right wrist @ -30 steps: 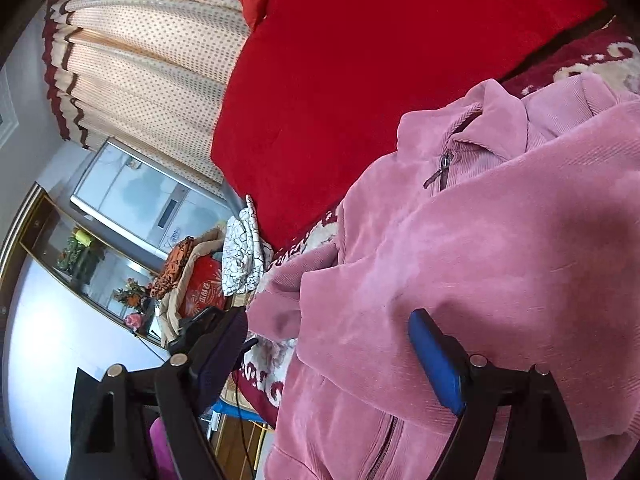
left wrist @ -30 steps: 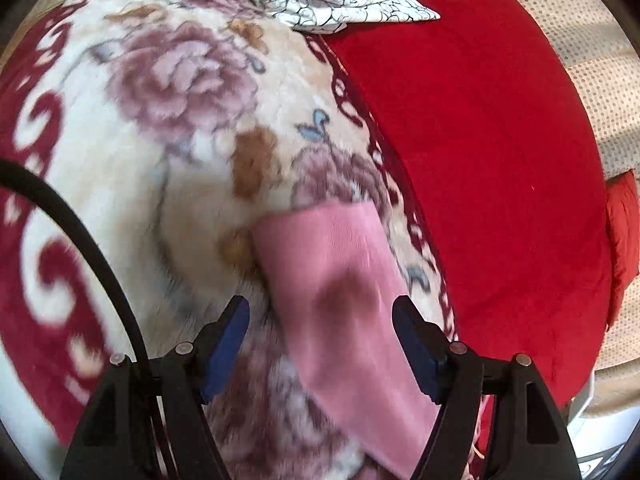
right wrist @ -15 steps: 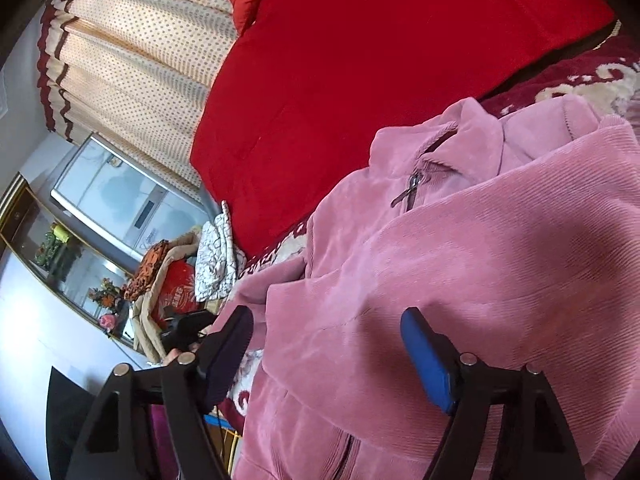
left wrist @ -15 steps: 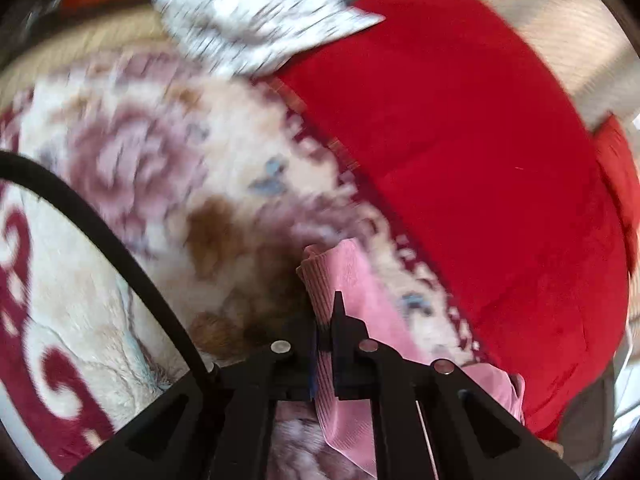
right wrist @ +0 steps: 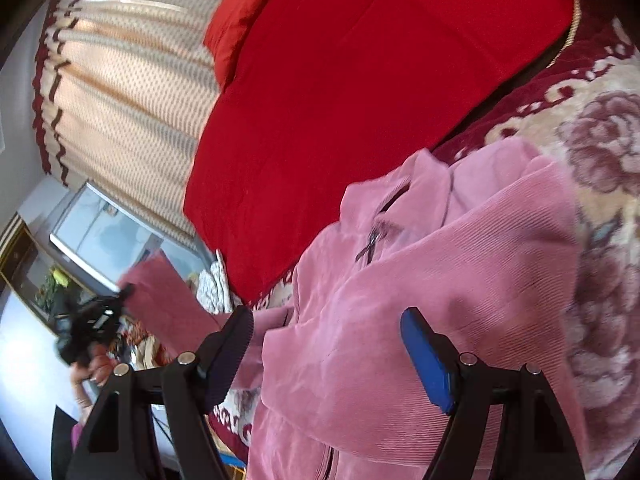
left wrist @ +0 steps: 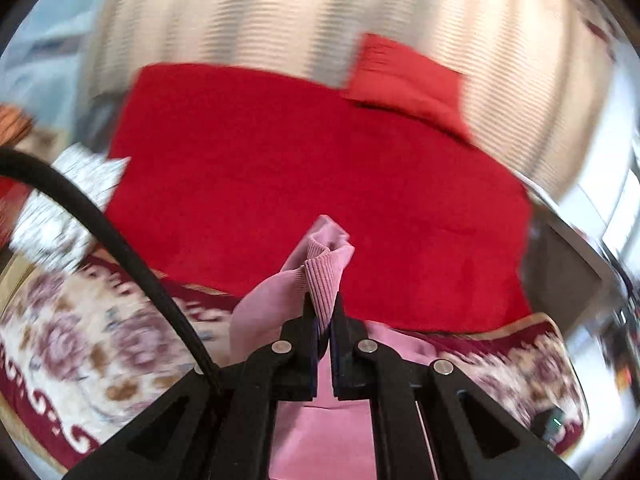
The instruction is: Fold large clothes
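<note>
Left wrist: left claw [left wrist: 323, 312] pinching pink jacket [right wrist: 420, 320] cuff [left wrist: 324, 280].

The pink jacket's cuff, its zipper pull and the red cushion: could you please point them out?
Cuff [left wrist: 323, 280], left wrist view, ribbed end above the fingers.
Zipper pull [right wrist: 370, 246], right wrist view, metal tab.
Red cushion [right wrist: 240, 16], right wrist view, its face.

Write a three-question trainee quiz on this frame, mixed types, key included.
1. True or false: the left claw is shut on the pink jacket's cuff.
2. The right claw is: A) open above the pink jacket; B) shut on the zipper pull; C) holding the red blanket.
3. Fill in: the jacket lies on a ____-patterned blanket.

Key: 1 true; 2 A; 3 floral.
</note>
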A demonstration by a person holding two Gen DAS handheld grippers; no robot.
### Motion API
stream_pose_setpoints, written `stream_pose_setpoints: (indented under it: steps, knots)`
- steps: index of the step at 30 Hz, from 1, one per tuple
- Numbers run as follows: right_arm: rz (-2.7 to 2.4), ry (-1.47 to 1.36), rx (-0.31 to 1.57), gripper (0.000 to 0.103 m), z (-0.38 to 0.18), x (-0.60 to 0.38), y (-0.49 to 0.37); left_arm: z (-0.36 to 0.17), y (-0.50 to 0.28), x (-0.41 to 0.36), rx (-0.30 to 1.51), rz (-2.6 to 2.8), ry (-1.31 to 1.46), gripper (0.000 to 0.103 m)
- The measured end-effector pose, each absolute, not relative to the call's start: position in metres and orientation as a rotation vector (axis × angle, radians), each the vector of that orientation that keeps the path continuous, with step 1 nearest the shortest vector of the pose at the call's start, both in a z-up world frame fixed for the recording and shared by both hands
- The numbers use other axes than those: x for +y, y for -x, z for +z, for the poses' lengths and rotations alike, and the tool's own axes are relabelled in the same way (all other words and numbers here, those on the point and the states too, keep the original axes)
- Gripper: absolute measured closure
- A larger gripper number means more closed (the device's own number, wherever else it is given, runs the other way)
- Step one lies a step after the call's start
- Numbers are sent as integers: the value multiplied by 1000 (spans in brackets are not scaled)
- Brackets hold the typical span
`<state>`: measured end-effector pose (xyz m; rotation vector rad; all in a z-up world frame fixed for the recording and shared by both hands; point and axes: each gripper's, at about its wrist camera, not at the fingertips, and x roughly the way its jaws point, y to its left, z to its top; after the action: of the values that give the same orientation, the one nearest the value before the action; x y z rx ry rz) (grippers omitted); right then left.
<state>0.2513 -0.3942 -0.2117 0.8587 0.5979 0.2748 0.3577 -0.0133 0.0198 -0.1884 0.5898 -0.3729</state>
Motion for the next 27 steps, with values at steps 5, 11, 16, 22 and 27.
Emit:
stream_pose_setpoints:
  steps: [5, 11, 16, 22, 27]
  knots:
    - [238, -907, 540, 24, -207, -422, -240, 24, -332, -99, 623, -552, 95, 98]
    - [208, -1036, 488, 23, -211, -460, -226, -4, -304, -158, 751, -739, 31, 39]
    - [172, -1108, 447, 23, -212, -486, -219, -20, -315, -145, 743, -683, -22, 39]
    - [197, -1039, 468, 23, -202, -474, -226, -72, -353, -109, 817, -434, -59, 39]
    - [280, -849, 521, 47, -189, -432, -240, -144, -371, -80, 927, -287, -74, 39]
